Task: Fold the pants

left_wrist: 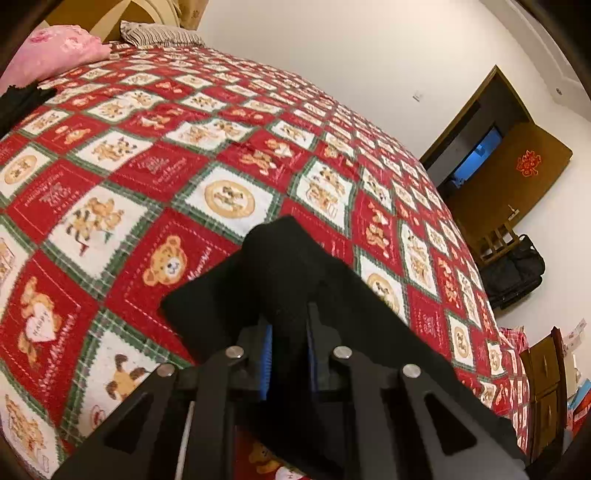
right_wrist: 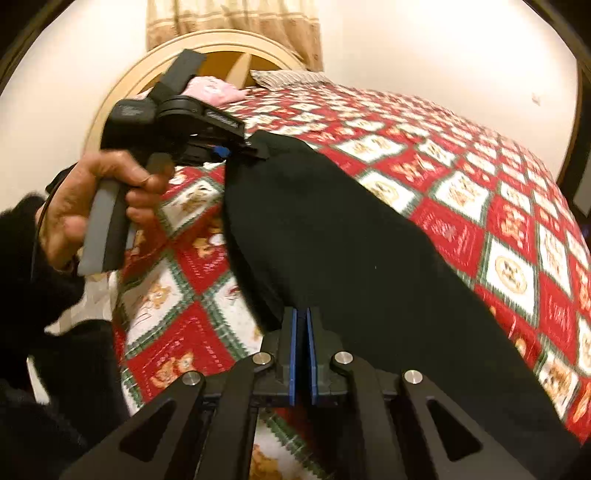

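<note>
The black pants (right_wrist: pixel 332 236) lie stretched across the red teddy-bear quilt (right_wrist: pixel 461 177), held up between both grippers. My right gripper (right_wrist: pixel 303 325) is shut on the near edge of the pants. My left gripper (right_wrist: pixel 240 149), held in a hand at the upper left of the right wrist view, is shut on the far corner. In the left wrist view my left gripper (left_wrist: pixel 290 332) pinches a black fold of the pants (left_wrist: pixel 280 266) above the quilt (left_wrist: pixel 184 155).
A pink pillow (left_wrist: pixel 55 48) and a striped pillow (left_wrist: pixel 162 35) lie at the bed's head by the round headboard (right_wrist: pixel 122 92). Another black garment (left_wrist: pixel 18 99) lies at the left. A door (left_wrist: pixel 517 173), black bag (left_wrist: pixel 513 273) and wooden chair (left_wrist: pixel 546 376) stand beyond the bed.
</note>
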Motion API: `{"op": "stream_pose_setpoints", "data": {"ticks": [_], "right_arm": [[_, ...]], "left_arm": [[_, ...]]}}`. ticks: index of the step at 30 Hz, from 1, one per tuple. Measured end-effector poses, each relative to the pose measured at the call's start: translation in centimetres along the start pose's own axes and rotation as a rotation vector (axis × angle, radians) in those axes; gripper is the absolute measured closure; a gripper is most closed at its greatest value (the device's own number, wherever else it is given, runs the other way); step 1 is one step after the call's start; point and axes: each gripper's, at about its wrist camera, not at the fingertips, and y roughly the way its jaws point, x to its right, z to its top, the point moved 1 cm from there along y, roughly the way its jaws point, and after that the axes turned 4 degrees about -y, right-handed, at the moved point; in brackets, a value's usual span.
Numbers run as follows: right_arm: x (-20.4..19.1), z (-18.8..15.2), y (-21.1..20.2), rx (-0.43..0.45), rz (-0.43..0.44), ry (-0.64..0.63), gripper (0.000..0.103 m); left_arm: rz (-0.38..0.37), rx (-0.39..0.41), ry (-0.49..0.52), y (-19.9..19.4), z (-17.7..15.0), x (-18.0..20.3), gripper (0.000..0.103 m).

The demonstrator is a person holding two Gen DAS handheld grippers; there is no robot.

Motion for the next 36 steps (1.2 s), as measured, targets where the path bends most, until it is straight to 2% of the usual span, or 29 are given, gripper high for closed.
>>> {"op": "stream_pose_setpoints", "data": {"ticks": [5,6,8,9,10,11,12,13,15,16,17,19,22,23,25,28,30,34,36], "right_arm": [[-1.1,-1.1,1.5,-0.049,0.028,-0.047,0.098],[-1.2,-1.4,2.0,-0.063,0.028,-0.048,0.096],[-1.2,-1.7,2.2,-0.051,0.025,-0.039,0.093],[-1.1,-1.7,2.2,-0.055,0.033,-0.031,0.091],[-0.9,-1.6,2.1,-0.062,0.046,-0.016,0.085],[-0.5,-1.5,1.9,-0.064,0.068,0.013,0.074],[0.0,-1.4,1.5,-0.058,0.094,0.049,0.068],[0.6,-1.2,0.8,-0.037,0.13,0.092,0.058],[2.4,-0.5,-1.4,0.043,0.195,0.172,0.049],[3.2,-0.2,-2.2,0.071,0.207,0.197,0.041],[4.6,0.1,-3.3,0.111,0.218,0.235,0.038],[7.3,0.6,-4.5,0.16,0.217,0.306,0.038],[12.0,1.2,-3.9,0.171,0.172,0.405,0.039],[13.1,1.3,-3.2,0.162,0.174,0.439,0.047],[15.0,2.0,-1.1,0.128,0.194,0.499,0.069],[15.7,2.8,2.5,0.065,0.216,0.524,0.07],[15.3,3.4,4.6,0.006,0.158,0.483,0.07],[14.7,3.3,7.6,-0.086,0.122,0.495,0.07],[14.4,3.2,7.7,-0.075,0.12,0.474,0.07]], "left_arm": [[0.049,0.026,0.01,-1.2,-0.1,-0.9,0.087],[0.07,0.02,0.023,-0.9,-0.3,-1.1,0.084],[0.159,0.009,0.053,0.0,-0.7,-1.6,0.071],[0.197,0.009,0.069,0.3,-0.8,-1.7,0.056],[0.243,0.022,0.089,0.2,-0.8,-1.7,0.04],[0.289,0.041,0.111,0.0,-0.7,-1.6,0.034],[0.317,0.062,0.132,-0.4,-0.5,-1.4,0.027],[0.338,0.085,0.153,-0.8,-0.3,-1.0,0.026],[0.381,0.117,0.191,-1.4,-0.1,-0.5,0.021],[0.423,0.138,0.212,-1.7,0.0,-0.1,0.017],[0.464,0.158,0.222,-1.9,0.1,0.0,0.016],[0.547,0.196,0.225,-2.4,0.3,-0.1,0.016],[0.604,0.182,0.208,-2.3,0.8,-1.3,0.016],[0.604,0.204,0.195,-2.7,0.8,-1.5,0.016],[0.51,0.24,0.208,-3.5,0.5,-0.7,0.017],[0.377,0.257,0.259,-3.5,-0.2,1.8,0.017],[0.316,0.247,0.317,-2.6,-1.0,3.9,0.02],[0.311,0.205,0.374,0.7,-2.1,5.9,0.024],[0.355,0.149,0.392,2.5,-2.8,5.7,0.026]]}}
